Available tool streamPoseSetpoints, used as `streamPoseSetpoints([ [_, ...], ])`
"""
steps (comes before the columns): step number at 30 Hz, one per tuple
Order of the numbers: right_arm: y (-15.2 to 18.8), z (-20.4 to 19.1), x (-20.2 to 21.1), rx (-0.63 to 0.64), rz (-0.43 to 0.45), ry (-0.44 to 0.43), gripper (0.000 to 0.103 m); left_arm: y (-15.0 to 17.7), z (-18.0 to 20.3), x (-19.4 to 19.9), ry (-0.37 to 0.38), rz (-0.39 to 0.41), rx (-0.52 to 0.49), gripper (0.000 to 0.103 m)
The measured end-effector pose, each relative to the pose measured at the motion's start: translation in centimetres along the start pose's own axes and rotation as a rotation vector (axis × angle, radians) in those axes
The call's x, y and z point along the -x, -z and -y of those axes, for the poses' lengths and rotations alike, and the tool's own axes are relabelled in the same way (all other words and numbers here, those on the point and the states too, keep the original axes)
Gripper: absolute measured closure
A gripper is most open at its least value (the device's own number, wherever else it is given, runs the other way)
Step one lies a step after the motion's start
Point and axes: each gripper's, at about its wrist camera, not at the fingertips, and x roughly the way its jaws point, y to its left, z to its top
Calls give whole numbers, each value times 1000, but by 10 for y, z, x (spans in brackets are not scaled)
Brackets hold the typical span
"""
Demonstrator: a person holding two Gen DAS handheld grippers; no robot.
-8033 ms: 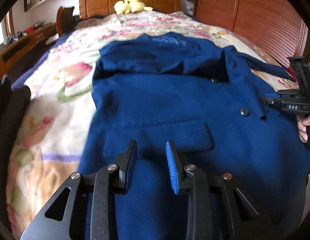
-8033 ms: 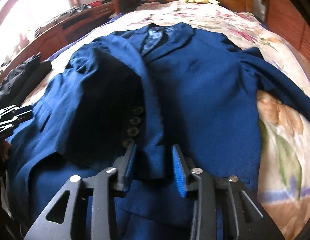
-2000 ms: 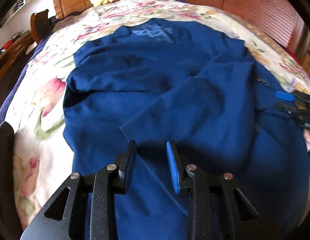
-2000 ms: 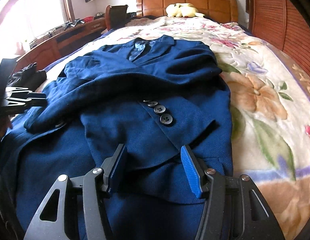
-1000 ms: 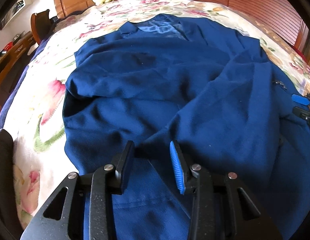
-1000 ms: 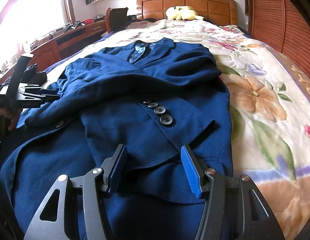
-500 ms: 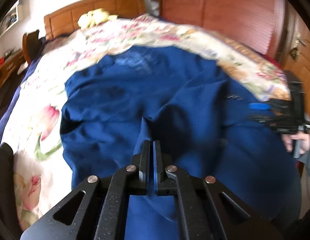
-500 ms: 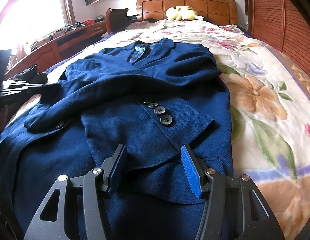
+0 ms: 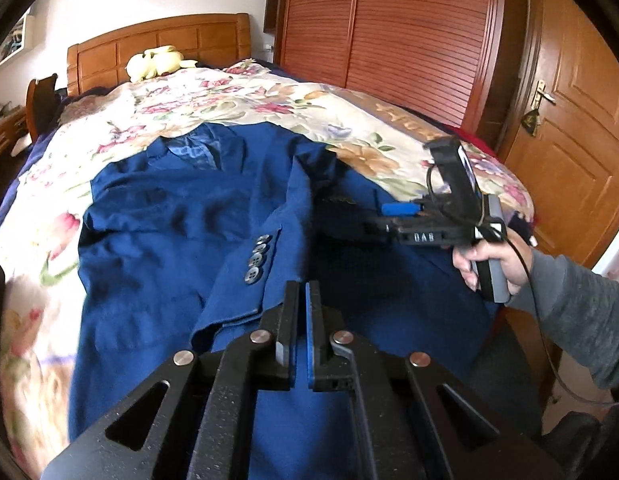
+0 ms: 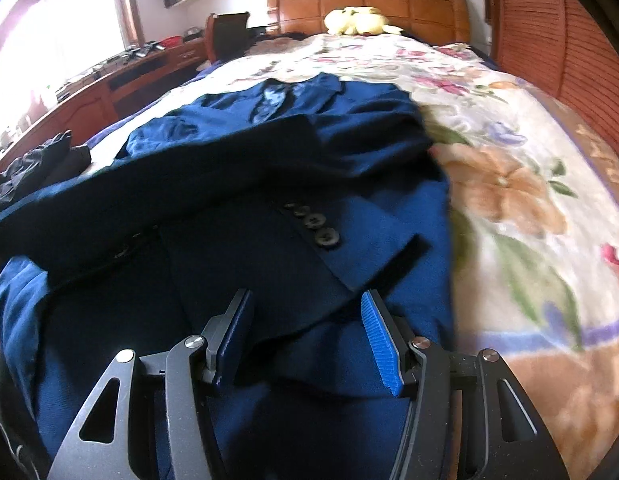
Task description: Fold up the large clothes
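Left wrist: left tongs (image 9: 302, 320) pinch jacket (image 9: 169, 240) sleeve edge.

since 1 second back, left gripper (image 9: 302, 300) gone from spread apart to pinched together on the cuff end of the sleeve (image 9: 265, 264) of the blue jacket (image 9: 157, 220), lower centre of frame. sleeve now lifted into a ridge running up the middle of the frame, its 4 buttons (image 9: 258, 258) turned into sight. left view swung toward the door side, bringing the right gripper (image 9: 393, 218) and the hand holding it fully in at the right. right view tipped slightly, blurred.
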Motion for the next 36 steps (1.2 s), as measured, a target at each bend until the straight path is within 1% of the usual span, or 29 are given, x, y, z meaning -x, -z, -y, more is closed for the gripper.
streamPoseSetpoints([
  [3, 0, 1, 24, -21, 25, -7, 46, 6, 9, 8, -11, 6, -3, 100],
  [5, 2, -3, 41, -10, 39, 15, 46, 8, 12, 13, 10, 9, 6, 100],
  [7, 7, -6, 58, -9, 62, 24, 46, 9, 14, 17, 8, 12, 1, 100],
  [8, 10, -6, 65, -23, 69, 13, 46, 10, 14, 18, -6, 12, -7, 99],
  [11, 22, -7, 80, -65, 77, -39, 46, 12, 5, 14, -32, -2, 0, 90],
  [14, 31, -11, 88, -51, 87, -38, 46, 16, -10, 7, -107, -23, -1, 88],
  [16, 35, -13, 90, -41, 89, -35, 46, 18, -19, 4, -143, -33, 3, 88],
  [20, 34, -21, 88, -25, 87, -39, 46, 25, -41, -1, -177, -58, 40, 87],
  [24, 28, -39, 81, -37, 89, -98, 46, 36, -50, 3, -204, -66, 56, 86],
  [30, 16, -88, 45, -19, 3, -246, 46, 49, -61, 13, -221, -68, 93, 85],
  [34, 11, -110, 18, -17, -63, -306, 46, 57, -68, 20, -224, -62, 117, 85],
  [36, 9, -115, 8, -29, -88, -327, 62, 60, -70, 21, -215, -57, 131, 85],
])
